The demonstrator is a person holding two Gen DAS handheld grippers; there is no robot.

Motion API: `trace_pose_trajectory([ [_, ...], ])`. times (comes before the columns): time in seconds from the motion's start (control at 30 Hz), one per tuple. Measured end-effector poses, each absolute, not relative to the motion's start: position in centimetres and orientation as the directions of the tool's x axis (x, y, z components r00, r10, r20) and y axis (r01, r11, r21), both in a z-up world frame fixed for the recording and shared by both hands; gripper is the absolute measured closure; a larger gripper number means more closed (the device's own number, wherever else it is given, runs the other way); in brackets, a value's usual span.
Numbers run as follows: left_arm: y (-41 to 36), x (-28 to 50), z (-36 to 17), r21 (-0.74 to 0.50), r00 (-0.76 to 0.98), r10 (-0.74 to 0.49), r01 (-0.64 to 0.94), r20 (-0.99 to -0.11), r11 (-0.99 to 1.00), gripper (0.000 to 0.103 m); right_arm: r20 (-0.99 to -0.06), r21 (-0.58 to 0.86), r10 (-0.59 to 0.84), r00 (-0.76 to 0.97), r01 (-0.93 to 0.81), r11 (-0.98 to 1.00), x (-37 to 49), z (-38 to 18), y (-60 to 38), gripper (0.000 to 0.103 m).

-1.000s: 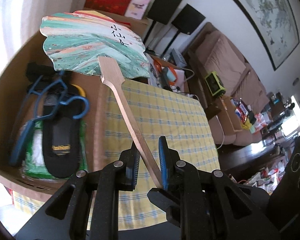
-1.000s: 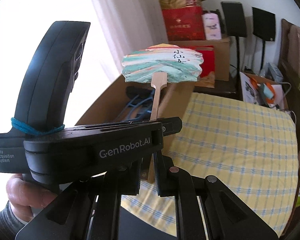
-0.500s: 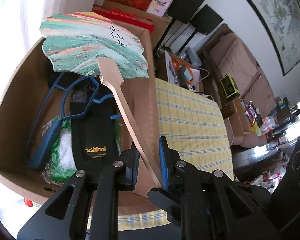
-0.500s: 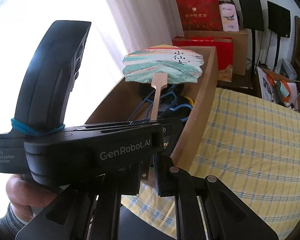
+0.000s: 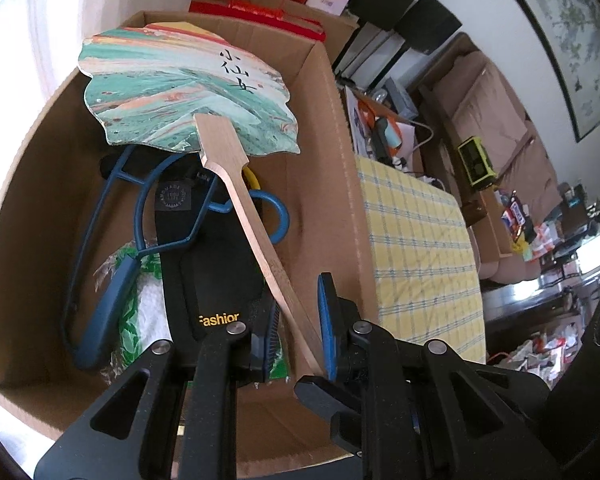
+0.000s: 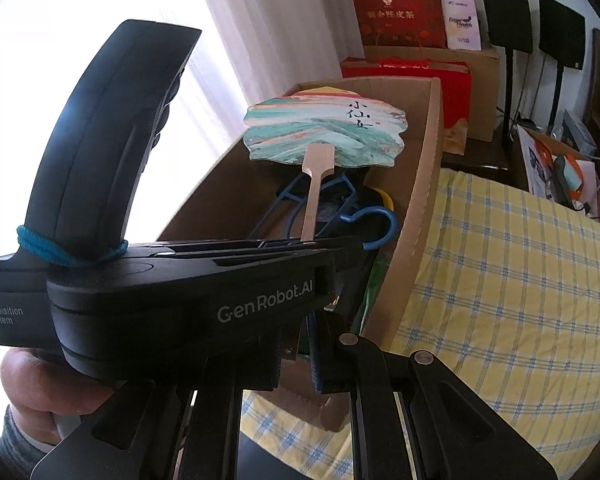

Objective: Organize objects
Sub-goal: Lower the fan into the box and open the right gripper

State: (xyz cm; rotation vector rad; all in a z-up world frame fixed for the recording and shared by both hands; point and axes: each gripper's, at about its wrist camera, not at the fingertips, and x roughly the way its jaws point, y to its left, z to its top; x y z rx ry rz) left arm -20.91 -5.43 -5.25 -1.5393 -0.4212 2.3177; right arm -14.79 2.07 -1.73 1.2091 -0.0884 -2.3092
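My left gripper (image 5: 300,328) is shut on the wooden handle of a painted hand fan (image 5: 188,92) with green, white and orange swirls and black characters. It holds the fan over an open cardboard box (image 5: 332,128). In the box lie a blue hanger (image 5: 140,216), a black insole (image 5: 216,264) printed "Fashion" and a green and white bag (image 5: 140,312). In the right wrist view the left gripper body (image 6: 180,296) fills the foreground and the fan (image 6: 324,132) stands above the box (image 6: 424,176). My right gripper (image 6: 296,356) is empty, jaws a small gap apart.
A yellow plaid cloth (image 5: 420,256) covers the table right of the box. Red gift bags (image 6: 396,12), more cardboard boxes, black speakers (image 6: 532,24) and a brown sofa (image 5: 496,112) stand behind. A bright curtained window (image 6: 260,20) is on the left.
The left gripper has carried the fan leftward from above the plaid cloth to over the box, and lower. The right gripper followed. The grip on the handle is unchanged.
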Motion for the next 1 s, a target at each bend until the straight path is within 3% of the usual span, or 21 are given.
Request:
trace_pose_trajectory([
  [0.43, -5.2, -23.3, -8.0, -0.465, -0.252, 0.470, -0.085, -0.846, -0.881, 0.083, -0.790, 0.238, -0.401, -0.464, 0.370, -0.898, -16.1, -3.3, 1.6, 0.094],
  [0.47, -5.4, -23.3, -8.0, -0.472, -0.255, 0.475, -0.078, -0.842, -0.878, 0.078, -0.792, 0.236, -0.398, -0.464, 0.368, -0.899, -16.3, -3.5, 1.6, 0.094],
  [0.57, -6.7, -23.1, -7.5, -0.509, -0.276, 0.500, -0.042, -0.821, -0.860, 0.040, -0.796, 0.233, -0.392, -0.461, 0.365, -0.901, -16.5, -3.7, 1.4, 0.094],
  [0.6, -7.3, -22.9, -7.2, -0.525, -0.284, 0.510, -0.027, -0.812, -0.851, 0.032, -0.798, 0.226, -0.387, -0.463, 0.366, -0.903, -16.5, -3.8, 1.2, 0.094],
  [0.7, -8.7, -22.6, -6.4, -0.575, -0.293, 0.549, -0.001, -0.782, -0.818, 0.028, -0.797, 0.216, -0.379, -0.470, 0.364, -0.906, -16.7, -3.8, 1.1, 0.094],
  [0.83, -9.8, -21.9, -4.8, -0.541, -0.340, 0.510, -0.002, -0.790, -0.841, 0.024, -0.796, 0.207, -0.377, -0.474, 0.371, -0.905, -16.8, -3.8, 0.9, 0.091],
  [1.0, -10.0, -20.7, -3.5, -0.452, -0.383, 0.425, -0.023, -0.820, -0.892, 0.024, -0.780, 0.225, -0.402, -0.480, 0.385, -0.895, -16.1, -3.4, 0.8, 0.076],
])
